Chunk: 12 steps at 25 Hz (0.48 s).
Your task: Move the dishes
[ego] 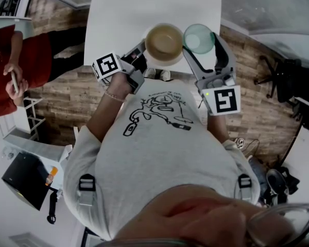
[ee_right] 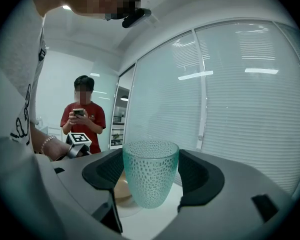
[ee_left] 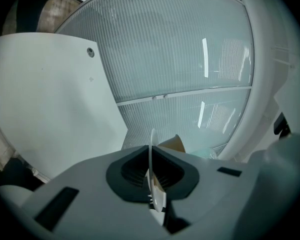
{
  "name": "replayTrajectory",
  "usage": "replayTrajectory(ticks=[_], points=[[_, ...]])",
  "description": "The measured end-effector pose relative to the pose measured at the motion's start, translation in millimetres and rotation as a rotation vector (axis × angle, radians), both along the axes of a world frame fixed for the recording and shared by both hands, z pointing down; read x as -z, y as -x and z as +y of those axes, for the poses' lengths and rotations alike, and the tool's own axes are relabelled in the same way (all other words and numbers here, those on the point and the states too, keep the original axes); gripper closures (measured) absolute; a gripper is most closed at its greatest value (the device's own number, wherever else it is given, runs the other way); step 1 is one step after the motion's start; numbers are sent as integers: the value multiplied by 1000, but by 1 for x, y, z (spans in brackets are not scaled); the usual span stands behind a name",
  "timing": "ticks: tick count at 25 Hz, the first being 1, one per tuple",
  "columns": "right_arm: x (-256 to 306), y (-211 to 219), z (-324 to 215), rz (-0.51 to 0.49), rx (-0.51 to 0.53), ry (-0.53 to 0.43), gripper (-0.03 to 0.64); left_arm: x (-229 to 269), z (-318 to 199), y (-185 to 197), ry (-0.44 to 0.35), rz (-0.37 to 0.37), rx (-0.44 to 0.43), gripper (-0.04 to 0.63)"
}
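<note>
My left tongs (ee_left: pixel 152 171) pinch just the bowl's (ego: pixel 165 43) thin rim, right tongs (ee_right: pixel 152 173) clamp the glass (ego: pixel 198 38), both side by side at the table (ego: pixel 144 9) edge, so 1 bump could clink them or lever the bowl loose.

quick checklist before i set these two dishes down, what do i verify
1. Jaws of the left gripper shut on the rim of the brown dish: ok.
2. Pads of the right gripper against the teal glass: ok.
3. Glass upright: ok.
4. Gap between dish and glass: cannot tell; in the head view they look like they touch.
5. Bare patch of white table beyond them: ok.
</note>
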State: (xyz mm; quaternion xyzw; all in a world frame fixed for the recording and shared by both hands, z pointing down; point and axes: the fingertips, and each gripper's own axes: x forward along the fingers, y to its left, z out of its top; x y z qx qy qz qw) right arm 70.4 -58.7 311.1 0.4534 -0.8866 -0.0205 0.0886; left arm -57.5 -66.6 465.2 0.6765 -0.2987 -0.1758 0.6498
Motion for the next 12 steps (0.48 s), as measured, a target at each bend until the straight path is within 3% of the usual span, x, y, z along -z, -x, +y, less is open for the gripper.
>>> replayTrajectory(ticks=[12], points=[[-2,-53,2,34,-99,-14,262,4,0,2,3,0,9,584]])
